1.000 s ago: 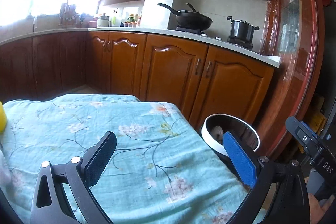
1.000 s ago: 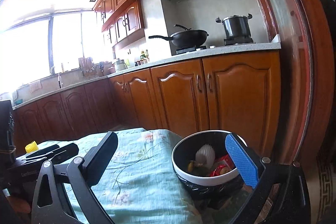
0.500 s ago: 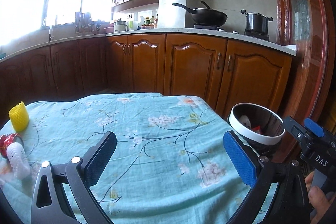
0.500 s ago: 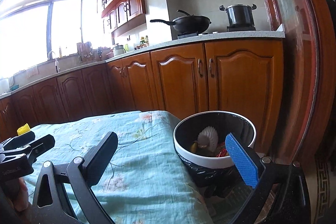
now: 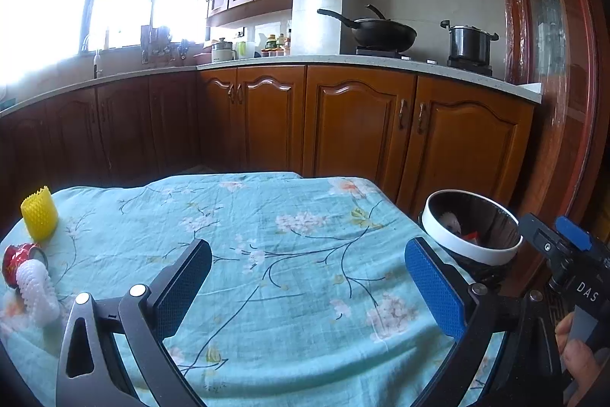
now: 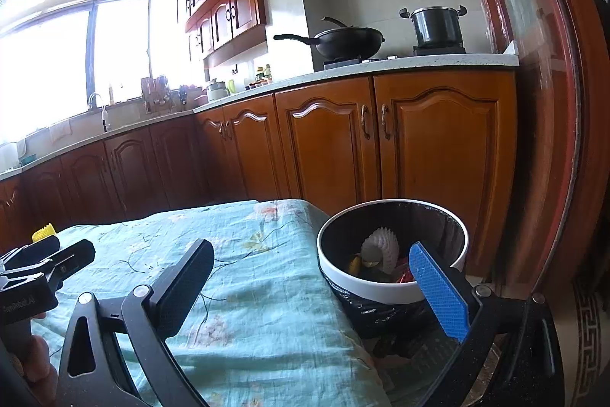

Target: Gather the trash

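Left gripper [image 5: 309, 288] level above worktop [image 5: 289, 239] (teal floral cloth), fingers spread wide, holding nothing. Right gripper [image 6: 310, 288] over worktop's right edge, fingers wide apart, empty; blue finger [image 6: 438, 296] in front of trash bin [image 6: 381, 288]. Bin just beside worktop, holds white foam net [image 6: 381, 248] plus red scraps. Remaining trash at far left: yellow foam net [image 5: 39, 213] upright, white foam sleeve [image 5: 38, 294] against red wrapper [image 5: 17, 256], possibly crumpled foil.

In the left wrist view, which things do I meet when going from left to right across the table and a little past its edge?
Red can → white foam net → yellow foam net → left gripper → trash bin → right gripper.
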Demonstrator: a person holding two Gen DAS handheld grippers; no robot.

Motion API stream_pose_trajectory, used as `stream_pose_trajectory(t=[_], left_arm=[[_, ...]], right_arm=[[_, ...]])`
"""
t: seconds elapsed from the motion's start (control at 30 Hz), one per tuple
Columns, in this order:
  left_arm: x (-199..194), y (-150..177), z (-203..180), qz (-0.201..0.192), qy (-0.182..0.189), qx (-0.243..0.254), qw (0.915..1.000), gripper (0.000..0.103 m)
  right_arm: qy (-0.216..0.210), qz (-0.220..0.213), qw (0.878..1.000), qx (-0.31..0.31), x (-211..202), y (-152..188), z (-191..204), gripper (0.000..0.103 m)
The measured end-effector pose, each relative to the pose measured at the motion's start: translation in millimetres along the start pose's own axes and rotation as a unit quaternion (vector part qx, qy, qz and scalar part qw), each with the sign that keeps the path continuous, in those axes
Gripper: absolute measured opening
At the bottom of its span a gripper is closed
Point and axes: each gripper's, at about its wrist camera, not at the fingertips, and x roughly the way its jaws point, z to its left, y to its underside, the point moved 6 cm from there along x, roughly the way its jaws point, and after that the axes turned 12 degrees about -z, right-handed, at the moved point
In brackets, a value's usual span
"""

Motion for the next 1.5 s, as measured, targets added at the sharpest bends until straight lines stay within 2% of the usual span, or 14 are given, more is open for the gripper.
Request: stream_pose_trajectory(t=[0.7, 1.5], left_arm=[[-1.1, 2.1, 1.8, -0.014, 0.011, 0.015, 0.9997, 0.102], [1.5, 4.2, 2.6, -0.013, 0.021, 0.014, 0.9996, 0.102]], right_arm=[[-0.006, 0.003, 1.0, -0.003, -1.4, 0.5, 4.3, 0.103], [-0.007, -0.001, 1.0, -0.001, -5.9, -3.1, 6.1, 0.103]])
